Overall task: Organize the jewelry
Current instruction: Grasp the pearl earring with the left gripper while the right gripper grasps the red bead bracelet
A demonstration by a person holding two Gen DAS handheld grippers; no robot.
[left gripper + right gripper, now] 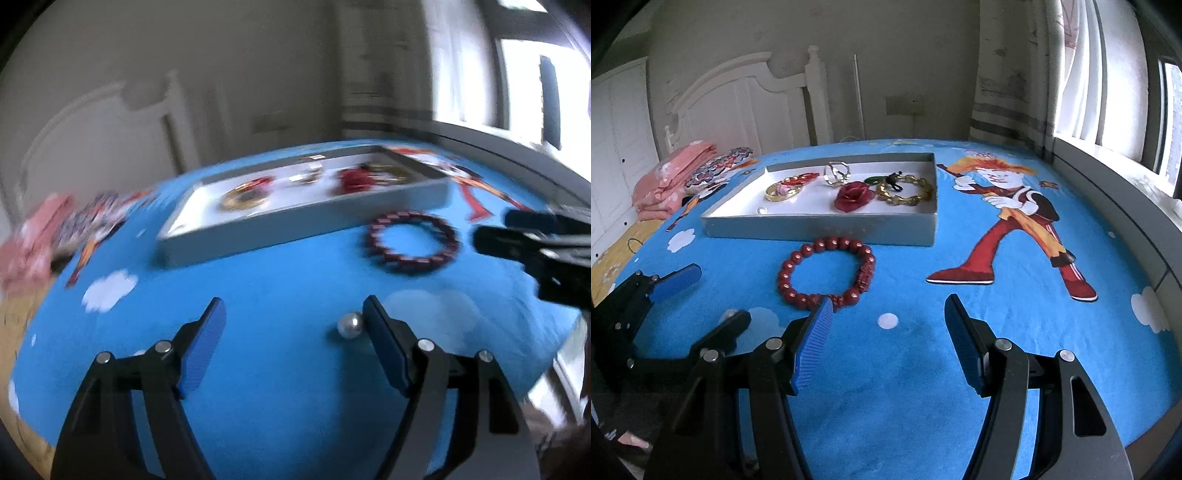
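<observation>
— Jewelry is mostly sitting in the grey tray (pixel 820 225); why is the red bead bracelet (pixel 827 273) lying outside on the blue bedspread (pixel 886 387)?

— It is waiting to be sorted, as is the pearl (pixel 349 325) resting by the left gripper (pixel 293 314). Both it and the right gripper (pixel 886 310) are gaping wide, holding nothing.
</observation>
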